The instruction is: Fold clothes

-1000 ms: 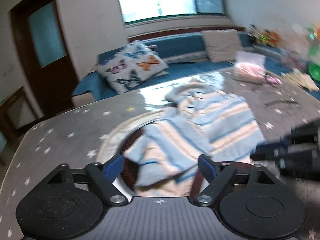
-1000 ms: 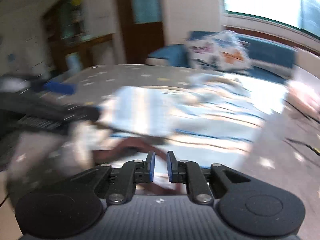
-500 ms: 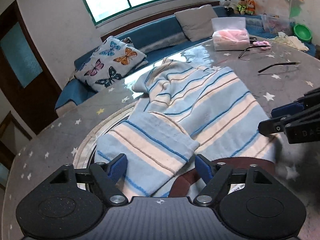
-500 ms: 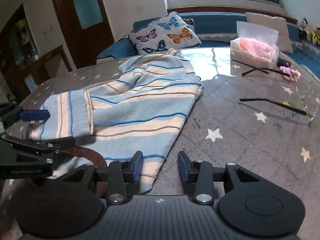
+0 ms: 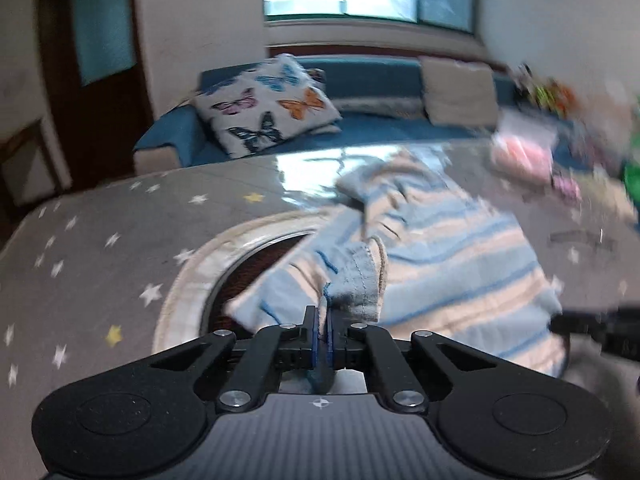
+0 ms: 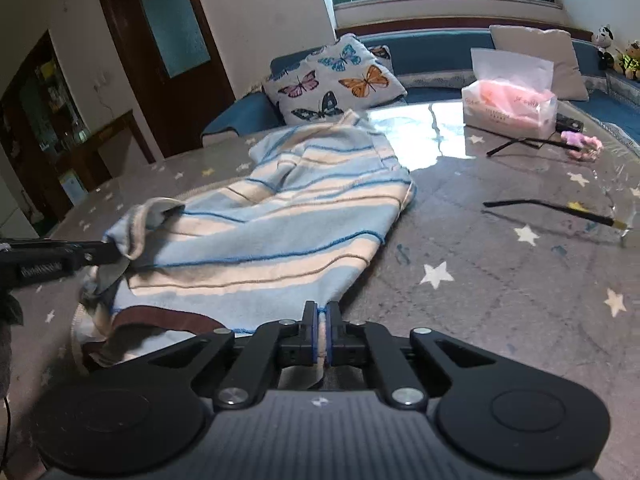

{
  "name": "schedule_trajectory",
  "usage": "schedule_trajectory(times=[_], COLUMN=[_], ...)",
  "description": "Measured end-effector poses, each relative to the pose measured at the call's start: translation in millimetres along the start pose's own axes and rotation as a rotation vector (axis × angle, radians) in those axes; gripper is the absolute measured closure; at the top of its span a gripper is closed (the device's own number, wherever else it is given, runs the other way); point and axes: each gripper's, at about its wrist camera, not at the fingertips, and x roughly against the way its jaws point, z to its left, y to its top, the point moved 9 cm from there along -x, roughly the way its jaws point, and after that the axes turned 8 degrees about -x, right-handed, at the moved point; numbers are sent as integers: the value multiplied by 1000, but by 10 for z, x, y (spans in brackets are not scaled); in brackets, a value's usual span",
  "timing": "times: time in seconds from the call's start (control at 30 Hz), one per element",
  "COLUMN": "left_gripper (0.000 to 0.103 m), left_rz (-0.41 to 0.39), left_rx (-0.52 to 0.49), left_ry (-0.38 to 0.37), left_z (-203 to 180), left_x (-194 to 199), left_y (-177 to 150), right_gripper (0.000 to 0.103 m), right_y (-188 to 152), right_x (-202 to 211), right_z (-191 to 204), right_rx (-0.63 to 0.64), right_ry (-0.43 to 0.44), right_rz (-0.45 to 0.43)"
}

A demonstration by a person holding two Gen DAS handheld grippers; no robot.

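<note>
Blue-striped knit garment, one item, lower centre on the bench: left gripper and right gripper fingers each pinch its fabric; no legible writing.

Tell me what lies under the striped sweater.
Under the blue-and-cream striped knit sweater shows the grey star-print tablecloth and, at its near-left edge, a dark brown round patch. Anything beneath its middle is hidden.
</note>
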Motion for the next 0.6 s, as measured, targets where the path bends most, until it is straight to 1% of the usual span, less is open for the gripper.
schedule_trajectory(times=[0.07, 0.13, 0.3, 0.4, 0.47, 0.5, 0.53, 0.6], left_gripper=[99, 99, 99, 100, 99, 99, 99, 99], left_rz=[-20, -35, -38, -14, -1, 15, 38, 101], left_rx=[75, 123, 269, 340, 366, 366, 364, 351], left_ry=[-3, 18, 44, 60, 58, 66, 92, 125], left_z=[172, 345, 812, 1018, 1111, 1140, 1182, 1239], left_x=[173, 350, 786, 1017, 1170, 1219, 1255, 1285], left_y=[9, -33, -285, -526, -687, -773, -864, -1065], right_gripper=[100, 100, 100, 100, 100, 100, 100, 100], right_y=[7, 12, -47, -158, -274, -346, -416, -619], right_x=[89, 197, 511, 704, 835, 893, 930, 993], right_z=[18, 35, 88, 115, 119, 115, 112, 97], right_rx=[13, 21, 66, 103, 124, 129, 131, 141], right_ry=[-1, 8, 24, 24, 20, 22, 26, 27], right_rz=[-12, -17, -18, 4, 27, 44, 66, 126])
